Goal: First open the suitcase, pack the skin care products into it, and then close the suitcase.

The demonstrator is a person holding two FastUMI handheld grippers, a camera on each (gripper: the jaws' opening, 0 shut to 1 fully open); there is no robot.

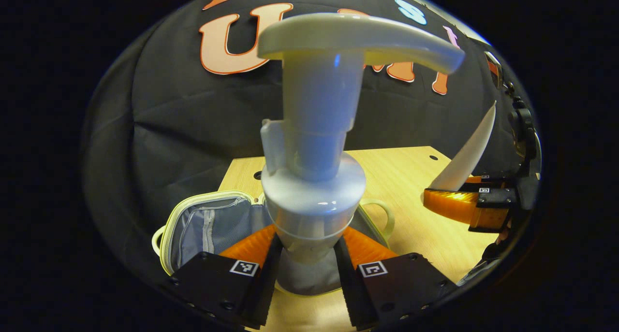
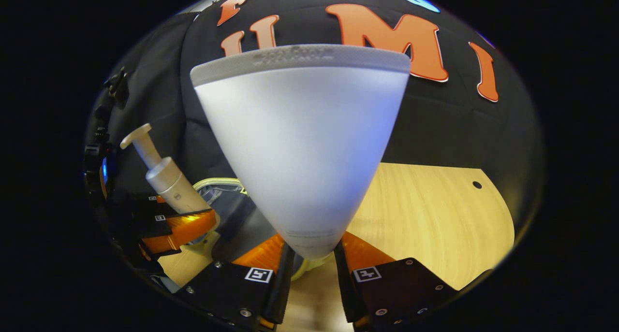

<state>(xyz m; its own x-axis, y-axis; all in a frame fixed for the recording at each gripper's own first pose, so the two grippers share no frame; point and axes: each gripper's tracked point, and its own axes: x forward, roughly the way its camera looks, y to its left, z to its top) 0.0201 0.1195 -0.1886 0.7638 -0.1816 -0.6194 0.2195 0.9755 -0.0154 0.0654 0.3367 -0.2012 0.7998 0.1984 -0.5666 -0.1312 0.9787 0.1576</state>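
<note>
In the left gripper view a white pump bottle point(image 1: 314, 177) stands upright between my left gripper's fingers point(image 1: 307, 269), which are shut on its lower body. Below and behind it lies the small pale-yellow suitcase point(image 1: 213, 225), open, grey lining showing. At the right of that view the right gripper point(image 1: 464, 201) holds a white tube point(image 1: 466, 153). In the right gripper view that white tube point(image 2: 304, 153) rises crimped end up, with my right gripper point(image 2: 312, 259) shut on its narrow lower end. At the left there, the left gripper point(image 2: 181, 225) holds the pump bottle point(image 2: 164, 175) over the open suitcase point(image 2: 227, 196).
A light wooden table point(image 1: 411, 177) carries the suitcase, with bare surface to the right point(image 2: 435, 216) and small holes near its far edge. Black cloth wall stands close behind the table.
</note>
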